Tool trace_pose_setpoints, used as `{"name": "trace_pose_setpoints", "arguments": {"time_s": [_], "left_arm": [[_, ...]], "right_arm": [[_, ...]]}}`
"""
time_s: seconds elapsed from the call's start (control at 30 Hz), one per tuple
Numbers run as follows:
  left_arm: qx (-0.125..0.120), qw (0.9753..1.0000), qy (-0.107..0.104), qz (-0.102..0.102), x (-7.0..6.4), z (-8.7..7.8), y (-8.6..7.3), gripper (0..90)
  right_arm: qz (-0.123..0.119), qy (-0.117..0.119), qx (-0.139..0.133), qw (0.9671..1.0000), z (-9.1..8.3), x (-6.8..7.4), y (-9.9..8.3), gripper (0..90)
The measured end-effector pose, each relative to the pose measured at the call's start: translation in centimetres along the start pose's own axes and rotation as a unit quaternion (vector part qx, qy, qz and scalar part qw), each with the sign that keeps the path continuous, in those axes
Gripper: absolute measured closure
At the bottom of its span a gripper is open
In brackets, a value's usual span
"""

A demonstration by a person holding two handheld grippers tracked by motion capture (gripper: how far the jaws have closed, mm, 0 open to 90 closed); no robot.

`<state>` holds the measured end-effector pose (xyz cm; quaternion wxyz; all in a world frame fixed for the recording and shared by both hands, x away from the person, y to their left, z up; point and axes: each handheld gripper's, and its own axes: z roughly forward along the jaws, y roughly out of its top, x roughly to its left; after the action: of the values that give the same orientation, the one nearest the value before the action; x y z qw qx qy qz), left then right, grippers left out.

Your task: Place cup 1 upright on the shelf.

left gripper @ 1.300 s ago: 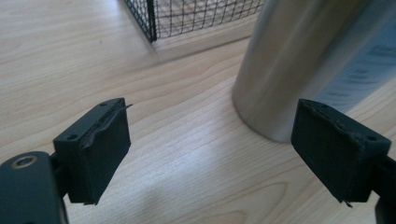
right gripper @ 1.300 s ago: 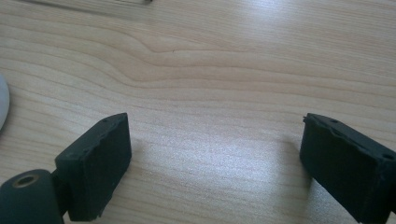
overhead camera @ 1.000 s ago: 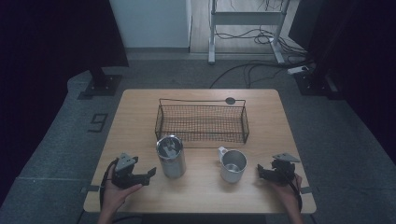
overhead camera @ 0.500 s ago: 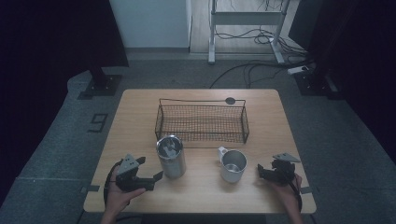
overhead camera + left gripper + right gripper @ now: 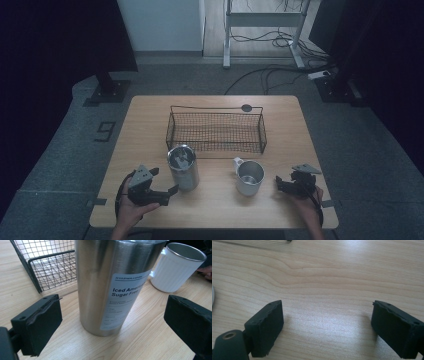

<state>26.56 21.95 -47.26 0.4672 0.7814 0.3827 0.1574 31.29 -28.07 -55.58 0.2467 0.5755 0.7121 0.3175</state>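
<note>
Left tool (image 5: 159, 184) spread wide, aimed low at the steel tumbler (image 5: 183, 166) standing upright on the tabletop (image 5: 210, 210) before the wire basket (image 5: 216, 129); smooth tall wall could slip or tip toward white mug (image 5: 248, 177); right tool (image 5: 285, 184) spread, idle.

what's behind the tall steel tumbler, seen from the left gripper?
Behind the tall steel tumbler sit the black wire basket at one side and the white ribbed mug at the other. The tumbler covers the table directly behind it.
</note>
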Motion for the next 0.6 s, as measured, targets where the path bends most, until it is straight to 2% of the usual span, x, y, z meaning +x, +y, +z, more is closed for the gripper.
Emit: {"name": "trace_pose_setpoints", "arguments": {"time_s": [0.37, 0.6], "left_arm": [[0.007, 1.0000, -0.001, 0.005, -0.5, 1.1, 0.3, 0.0], [0.003, 1.0000, -0.006, 0.007, -0.5, 1.2, 0.5, 0.0]], "right_arm": [[0.002, -0.002, 0.000, 1.0000, 0.0, 0.0, 0.0, 10.8], [0.002, -0.002, 0.000, 1.0000, 0.0, 0.0, 0.0, 10.9]]}}
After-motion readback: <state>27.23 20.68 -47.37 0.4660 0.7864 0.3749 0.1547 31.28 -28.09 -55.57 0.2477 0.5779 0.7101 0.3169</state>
